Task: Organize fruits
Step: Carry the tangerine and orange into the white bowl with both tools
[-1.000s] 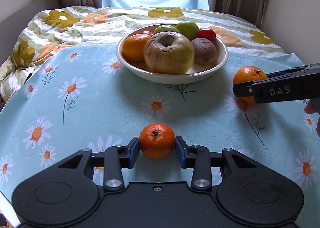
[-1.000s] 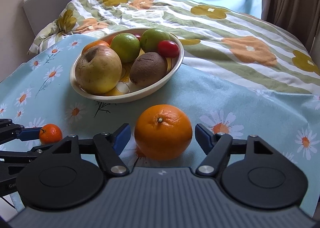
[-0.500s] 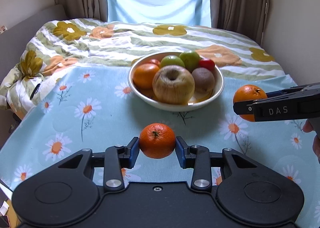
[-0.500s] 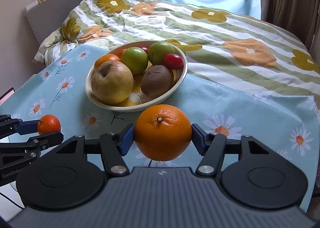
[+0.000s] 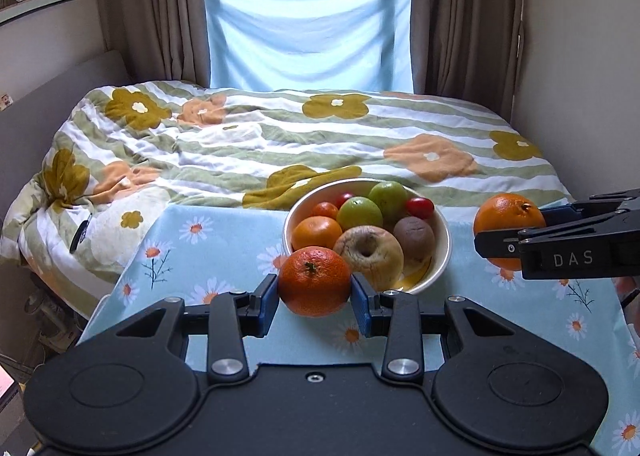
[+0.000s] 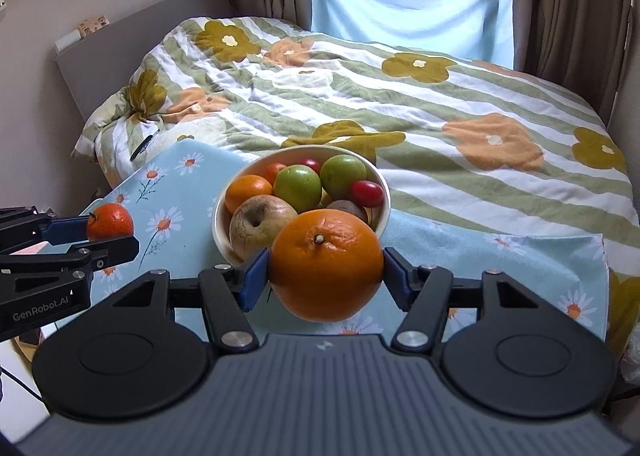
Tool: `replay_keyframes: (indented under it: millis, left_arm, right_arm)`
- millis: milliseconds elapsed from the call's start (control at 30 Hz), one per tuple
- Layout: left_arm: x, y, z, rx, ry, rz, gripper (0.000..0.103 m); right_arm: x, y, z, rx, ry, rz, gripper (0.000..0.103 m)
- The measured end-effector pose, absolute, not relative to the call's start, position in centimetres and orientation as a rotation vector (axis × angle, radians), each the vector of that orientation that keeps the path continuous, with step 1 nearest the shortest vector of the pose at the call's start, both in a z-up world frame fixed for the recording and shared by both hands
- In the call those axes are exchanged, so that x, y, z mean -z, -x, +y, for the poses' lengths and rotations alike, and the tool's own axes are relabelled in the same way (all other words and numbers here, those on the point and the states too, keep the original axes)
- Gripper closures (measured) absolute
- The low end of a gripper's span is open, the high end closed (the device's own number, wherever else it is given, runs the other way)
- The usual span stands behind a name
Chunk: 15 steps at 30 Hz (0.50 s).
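left hand-held gripper: clamped, angled down | right hand-held gripper: clamped, angled down

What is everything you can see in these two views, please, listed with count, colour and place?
bowl: one, white, on the cloth, holding fruit
apple: one, tan, wrinkled, front of bowl
green fruits: two, in bowl
bowl orange: one, left of bowl
kiwi: one, brown, right of bowl
cloth: one, pale blue with daisies
quilt: one, striped, flowered, on the bed
curtains: brown, beside the window
mandarin: one, orange, in left gripper jaws
orange: one, in right gripper jaws
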<state>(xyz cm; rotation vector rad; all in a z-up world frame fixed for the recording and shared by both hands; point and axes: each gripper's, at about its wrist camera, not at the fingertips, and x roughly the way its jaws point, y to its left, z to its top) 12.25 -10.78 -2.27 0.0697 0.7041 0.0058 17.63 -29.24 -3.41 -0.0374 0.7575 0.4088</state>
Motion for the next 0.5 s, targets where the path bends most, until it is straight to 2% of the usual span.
replay_keyframes:
  millis: [500]
  left_arm:
    - [1.0, -21.8, -5.4, 0.222, -0.139, 0.695, 0.061]
  right_arm:
    - [0.8, -21.1, -23.4, -0.204, -0.063, 0.723, 0.027]
